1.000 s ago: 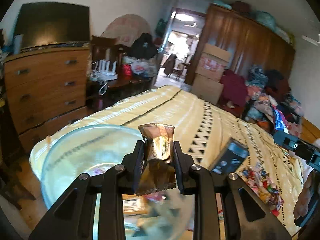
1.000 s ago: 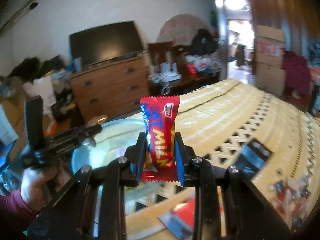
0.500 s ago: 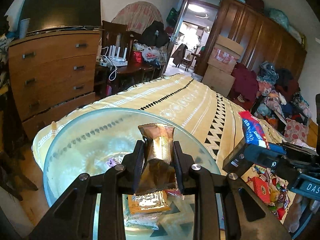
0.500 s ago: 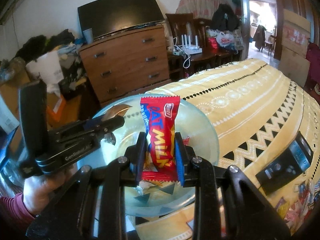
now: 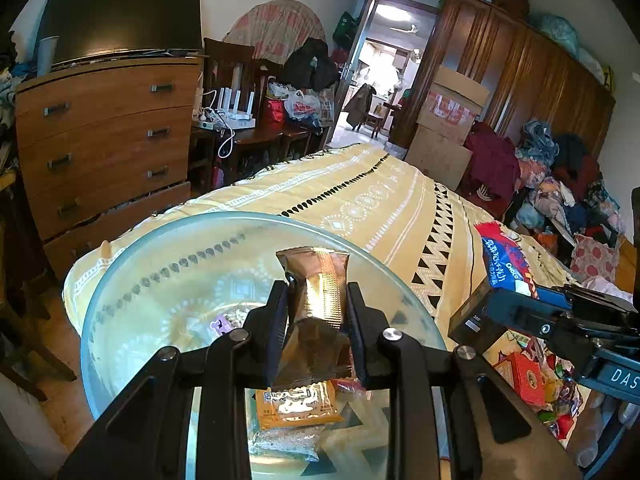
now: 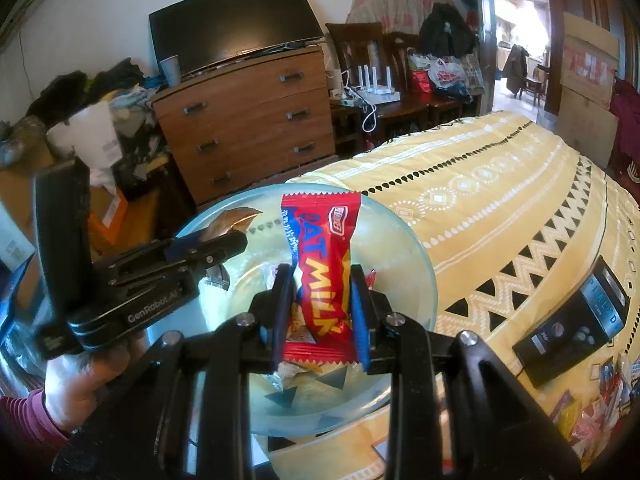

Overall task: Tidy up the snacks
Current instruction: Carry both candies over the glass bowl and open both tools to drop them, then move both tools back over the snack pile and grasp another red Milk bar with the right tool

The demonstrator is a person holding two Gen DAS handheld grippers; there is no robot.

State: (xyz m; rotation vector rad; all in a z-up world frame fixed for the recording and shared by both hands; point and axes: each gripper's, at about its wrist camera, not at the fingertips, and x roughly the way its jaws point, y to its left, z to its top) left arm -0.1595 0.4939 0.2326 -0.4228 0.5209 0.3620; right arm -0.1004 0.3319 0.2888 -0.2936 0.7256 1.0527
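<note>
Left gripper [image 5: 318, 312] clamps a brown snack packet [image 5: 316, 292], right gripper [image 6: 320, 312] a red oat-milk bar [image 6: 322, 268], centre frame above the glass bowl [image 6: 416, 252]

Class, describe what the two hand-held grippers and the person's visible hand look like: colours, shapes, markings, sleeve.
The left hand-held gripper and the right hand-held gripper are black, with flat blue-edged fingers and silver bolts. The left one's side reads "GenRobot.AI". The bare left hand shows a maroon sleeve cuff.

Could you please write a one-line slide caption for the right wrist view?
Right tongs hold a red Oat Milk snack packet above the glass bowl on the yellow bedspread.
</note>
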